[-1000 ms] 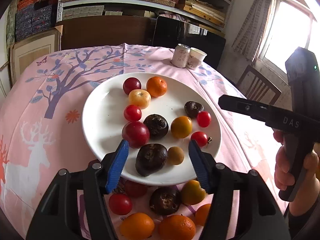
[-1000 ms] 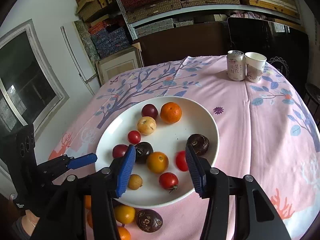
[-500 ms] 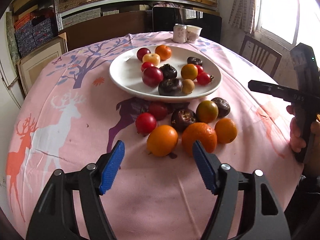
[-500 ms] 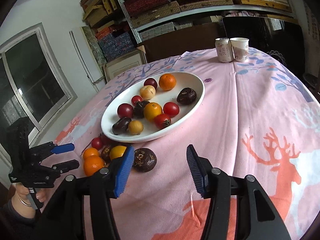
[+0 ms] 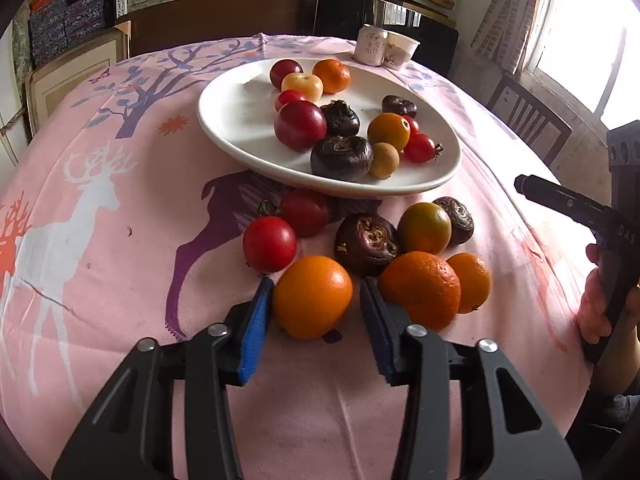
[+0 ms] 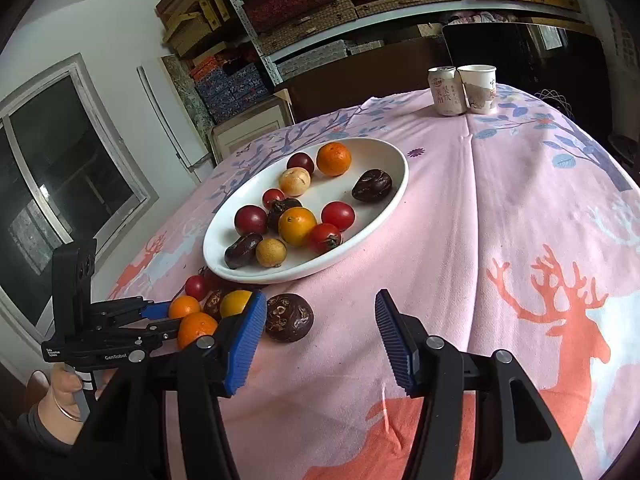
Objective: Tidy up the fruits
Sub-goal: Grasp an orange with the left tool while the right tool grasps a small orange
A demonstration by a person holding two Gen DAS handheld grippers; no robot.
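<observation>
A white plate (image 5: 240,120) on the pink tablecloth holds several fruits: oranges, red tomatoes and dark brown ones. More fruit lies loose in front of it. My left gripper (image 5: 316,300) is open with its blue pads on either side of an orange (image 5: 313,297), a small gap showing at each side. It also shows in the right wrist view (image 6: 160,318) by the loose oranges (image 6: 197,328). My right gripper (image 6: 320,340) is open and empty above the cloth, right of a dark brown fruit (image 6: 289,317).
A can (image 6: 446,90) and a paper cup (image 6: 478,88) stand at the far edge of the table. A chair (image 5: 524,120) stands at the right of the table. Shelves with boxes (image 6: 320,20) fill the back wall.
Both grippers pulled back from over the plate toward the near table edge. My left gripper then moved forward and narrowed around the nearest orange.
</observation>
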